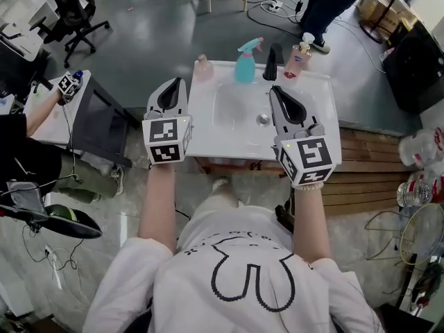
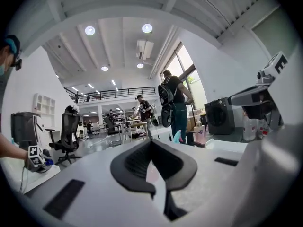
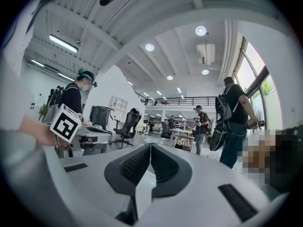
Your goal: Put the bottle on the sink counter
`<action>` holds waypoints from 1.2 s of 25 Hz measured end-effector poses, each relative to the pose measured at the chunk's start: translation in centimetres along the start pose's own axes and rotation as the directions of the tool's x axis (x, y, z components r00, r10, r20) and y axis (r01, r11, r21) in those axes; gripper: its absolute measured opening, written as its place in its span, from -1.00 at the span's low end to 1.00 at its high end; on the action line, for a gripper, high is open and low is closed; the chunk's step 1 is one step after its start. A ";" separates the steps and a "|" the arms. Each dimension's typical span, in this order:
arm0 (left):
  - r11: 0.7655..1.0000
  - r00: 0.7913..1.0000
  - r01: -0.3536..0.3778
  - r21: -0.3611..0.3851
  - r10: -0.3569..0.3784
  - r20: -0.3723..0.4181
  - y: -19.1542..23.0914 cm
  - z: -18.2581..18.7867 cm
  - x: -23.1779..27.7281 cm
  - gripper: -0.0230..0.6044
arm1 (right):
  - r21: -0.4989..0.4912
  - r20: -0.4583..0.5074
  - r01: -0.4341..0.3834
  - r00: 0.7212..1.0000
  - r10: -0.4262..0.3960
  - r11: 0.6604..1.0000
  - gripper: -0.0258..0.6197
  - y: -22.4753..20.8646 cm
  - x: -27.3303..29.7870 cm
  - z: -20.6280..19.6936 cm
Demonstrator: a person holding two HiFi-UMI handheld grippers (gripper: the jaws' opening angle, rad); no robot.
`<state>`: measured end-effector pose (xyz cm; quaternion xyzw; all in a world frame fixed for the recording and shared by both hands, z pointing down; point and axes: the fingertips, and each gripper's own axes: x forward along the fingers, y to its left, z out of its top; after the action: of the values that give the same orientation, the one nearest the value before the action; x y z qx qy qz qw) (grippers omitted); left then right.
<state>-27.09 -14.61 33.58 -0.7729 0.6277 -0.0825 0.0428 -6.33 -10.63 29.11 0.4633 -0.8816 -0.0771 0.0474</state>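
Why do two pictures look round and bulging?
Left gripper view and right gripper view: wide-angle lenses bow the ceiling beams and blacken the corners. Right gripper view: mosaic patch at right, added afterwards. Head view: little bending, even light on the sink.

We see 3 upright along the back edge of the white sink counter (image 1: 208,134): pale pink bottle (image 1: 202,69) nr back-left corner, teal spray bottle (image 1: 245,62) approx. mid-edge, pink-label bottle (image 1: 296,61) twd back-right corner.
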 end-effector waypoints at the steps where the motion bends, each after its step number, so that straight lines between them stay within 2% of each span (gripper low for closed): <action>1: 1.000 1.000 0.006 0.005 -0.006 0.017 -0.1 0.6 -0.5 -0.90 | 0.005 0.010 0.004 1.000 -0.004 1.000 -0.83 -0.1 -0.2 0.4; 5: 0.999 0.995 0.042 0.019 -0.044 0.085 -0.7 2.9 -2.2 -0.90 | 0.006 0.051 0.016 0.999 -0.016 1.000 -0.83 0.0 -1.4 1.9; 10: 0.998 0.989 0.055 0.038 -0.060 0.139 -1.1 5.1 -3.7 -0.90 | -0.024 0.075 0.026 0.997 -0.024 0.999 -0.83 0.7 -2.2 3.0; 13: 0.997 0.989 0.058 0.041 -0.063 0.131 -1.2 5.2 -4.1 -0.90 | -0.046 0.080 0.014 0.997 -0.010 0.999 -0.83 1.1 -2.5 3.5; 16: 0.995 0.990 0.063 0.077 -0.072 0.122 -1.6 5.5 -4.3 -0.90 | -0.056 0.082 0.008 0.997 -0.003 0.998 -0.83 1.1 -2.9 4.0; 22: 0.994 0.985 0.043 0.104 -0.060 0.160 -2.0 7.2 -4.9 -0.90 | -0.061 0.090 0.010 0.996 -0.005 0.998 -0.83 1.1 -3.7 4.4; 26: 0.988 0.980 0.080 0.133 -0.102 0.171 -2.9 8.0 -5.1 -0.90 | -0.059 0.095 0.016 0.995 -0.010 0.998 -0.83 1.2 -4.1 4.6; 30: 0.989 0.977 0.089 0.121 -0.110 0.181 -3.2 8.5 -5.3 -0.90 | -0.059 0.098 0.019 0.995 -0.014 0.998 -0.83 1.2 -4.3 4.7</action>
<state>-23.52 -9.13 25.39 -0.8040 0.5758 -0.0468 0.1407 -5.56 -5.96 24.64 0.4647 -0.8762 -0.1264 0.0173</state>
